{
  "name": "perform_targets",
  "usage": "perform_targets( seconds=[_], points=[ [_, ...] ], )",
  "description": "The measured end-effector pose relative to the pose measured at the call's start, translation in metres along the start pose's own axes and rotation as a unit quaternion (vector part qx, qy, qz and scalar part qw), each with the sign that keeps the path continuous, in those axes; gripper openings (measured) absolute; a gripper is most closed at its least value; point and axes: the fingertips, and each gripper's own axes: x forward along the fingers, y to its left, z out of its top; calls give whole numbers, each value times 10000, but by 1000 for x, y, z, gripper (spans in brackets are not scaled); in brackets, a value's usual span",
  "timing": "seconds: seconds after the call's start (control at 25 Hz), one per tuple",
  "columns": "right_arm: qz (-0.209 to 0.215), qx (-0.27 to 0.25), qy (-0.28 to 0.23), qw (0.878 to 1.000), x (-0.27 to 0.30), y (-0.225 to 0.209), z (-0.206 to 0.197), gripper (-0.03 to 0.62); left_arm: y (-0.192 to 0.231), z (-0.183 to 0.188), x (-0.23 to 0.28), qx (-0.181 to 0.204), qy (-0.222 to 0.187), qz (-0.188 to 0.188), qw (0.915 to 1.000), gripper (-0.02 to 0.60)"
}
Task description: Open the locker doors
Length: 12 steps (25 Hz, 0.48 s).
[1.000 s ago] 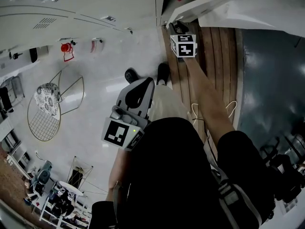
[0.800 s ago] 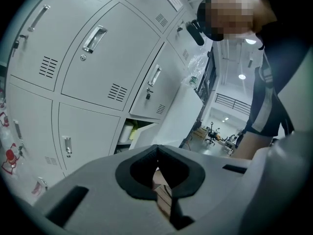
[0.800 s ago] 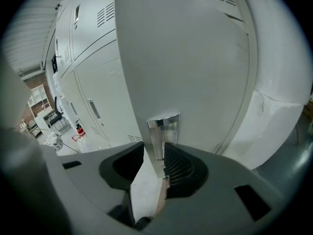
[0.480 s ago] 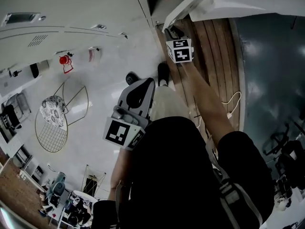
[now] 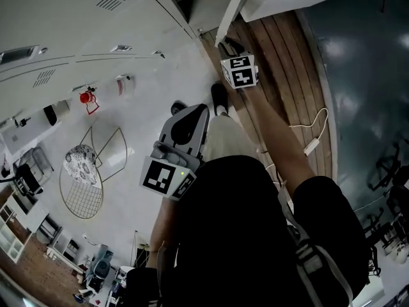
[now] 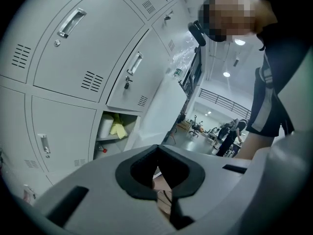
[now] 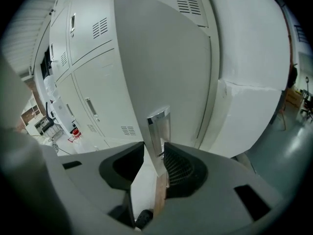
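While the right gripper (image 7: 154, 148), its jaws just eased wider, clasps the free edge of the white sheet-metal locker door (image 7: 161, 58) at its chrome handle (image 7: 159, 126), that door stands swung well out | left gripper (image 6: 157, 148) closed, empty | neighbouring pale-grey steel doors (image 6: 83, 48) shut, so most work looks left | swing room open over brown plank floor (image 5: 281, 50); white plugged cable (image 5: 311, 147) lies there

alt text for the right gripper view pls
The right gripper clasps the edge of an open grey locker door at its chrome handle; its jaws have just been opening. Closed lockers stand to the left.
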Motion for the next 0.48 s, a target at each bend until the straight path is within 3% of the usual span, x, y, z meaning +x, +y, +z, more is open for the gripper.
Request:
perform_targets(
  seconds=[0.48],
  points=[
    [-365, 400, -30, 9985, -32, -35, -25, 97, -25, -6, 25, 182, 309, -587, 9976, 18]
  ],
)
